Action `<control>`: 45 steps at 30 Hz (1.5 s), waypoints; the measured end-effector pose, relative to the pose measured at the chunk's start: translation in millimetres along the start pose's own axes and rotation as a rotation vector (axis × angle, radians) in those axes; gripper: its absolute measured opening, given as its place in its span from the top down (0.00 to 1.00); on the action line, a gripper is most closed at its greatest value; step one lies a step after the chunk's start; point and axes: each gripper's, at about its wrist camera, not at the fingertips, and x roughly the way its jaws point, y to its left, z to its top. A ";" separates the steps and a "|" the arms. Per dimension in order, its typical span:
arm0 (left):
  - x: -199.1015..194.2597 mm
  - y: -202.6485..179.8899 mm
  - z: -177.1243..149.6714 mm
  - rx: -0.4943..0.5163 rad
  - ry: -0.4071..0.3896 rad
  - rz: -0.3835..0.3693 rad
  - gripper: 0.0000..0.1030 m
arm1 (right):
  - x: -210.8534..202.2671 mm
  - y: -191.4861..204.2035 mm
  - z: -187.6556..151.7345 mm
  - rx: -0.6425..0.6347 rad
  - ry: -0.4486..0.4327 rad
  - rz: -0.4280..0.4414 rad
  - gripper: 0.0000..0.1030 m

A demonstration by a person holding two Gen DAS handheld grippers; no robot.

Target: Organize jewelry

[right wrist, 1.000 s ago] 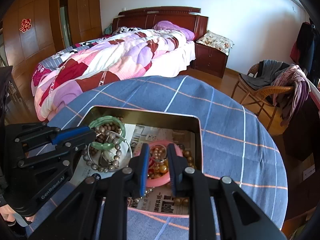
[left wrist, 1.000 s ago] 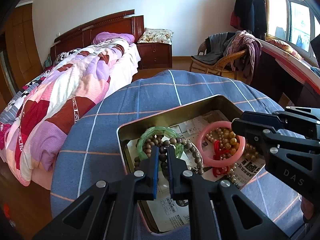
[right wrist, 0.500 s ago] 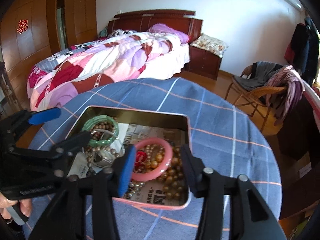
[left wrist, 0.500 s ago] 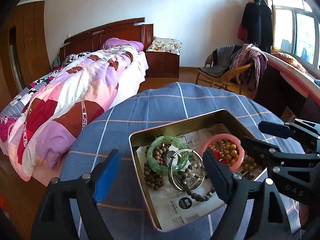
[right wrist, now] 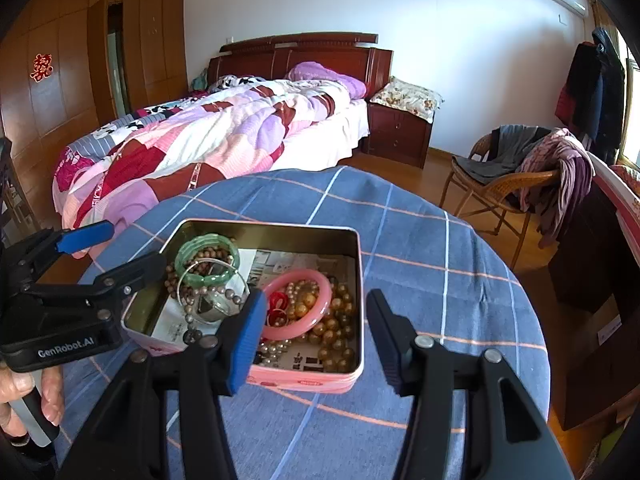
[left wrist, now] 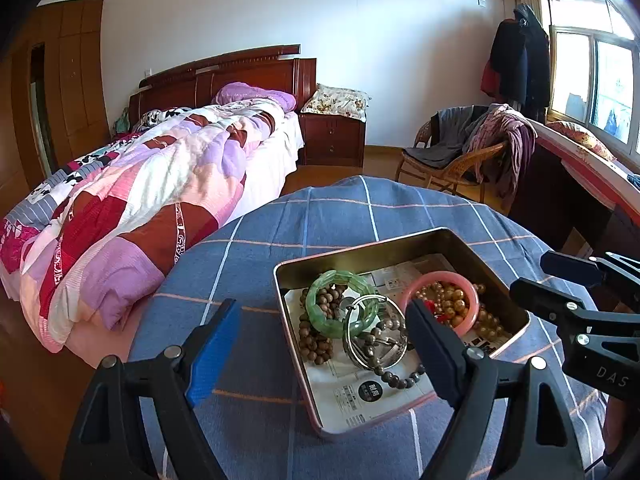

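Observation:
A metal tin (left wrist: pixel 352 262) (right wrist: pixel 280 231) with pink sides sits on the blue checked table. Inside lie a green bangle (left wrist: pixel 320 314) (right wrist: pixel 208 254), a pink bangle (left wrist: pixel 472 284) (right wrist: pixel 316 280), a silver bangle (left wrist: pixel 370 334) (right wrist: pixel 212 292), brown bead strings and pearl beads on newspaper. My left gripper (left wrist: pixel 324 354) is open and empty, raised near the tin's front left; it also shows in the right wrist view (right wrist: pixel 120 248). My right gripper (right wrist: pixel 316 336) is open and empty above the tin's near right edge; it also shows in the left wrist view (left wrist: pixel 552 280).
The round table (right wrist: pixel 420 248) has a blue cloth with white and orange lines. A bed (left wrist: pixel 132 200) stands to the left, a nightstand (left wrist: pixel 332 140) behind, and a wicker chair (left wrist: pixel 460 160) with clothes to the back right. A desk edge (left wrist: pixel 580 168) runs along the right.
Both grippers opened from shut and pulled up and back from the tin. The jewelry they were over now lies in the tin.

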 end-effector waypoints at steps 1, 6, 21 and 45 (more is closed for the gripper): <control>-1.7 -0.4 -0.1 0.002 -0.004 0.002 0.19 | -1.1 0.4 -0.3 0.001 -0.002 0.000 0.46; -7.1 0.0 0.6 -0.002 -0.013 0.007 0.19 | -6.7 -0.3 -1.5 0.007 -0.014 0.000 0.46; -11.3 -0.6 -0.3 0.000 -0.015 0.018 0.19 | -8.1 -0.8 -2.9 0.008 -0.015 0.002 0.46; -10.5 -3.7 1.4 0.035 -0.003 0.012 0.19 | -7.6 0.4 -4.2 0.006 -0.017 0.001 0.46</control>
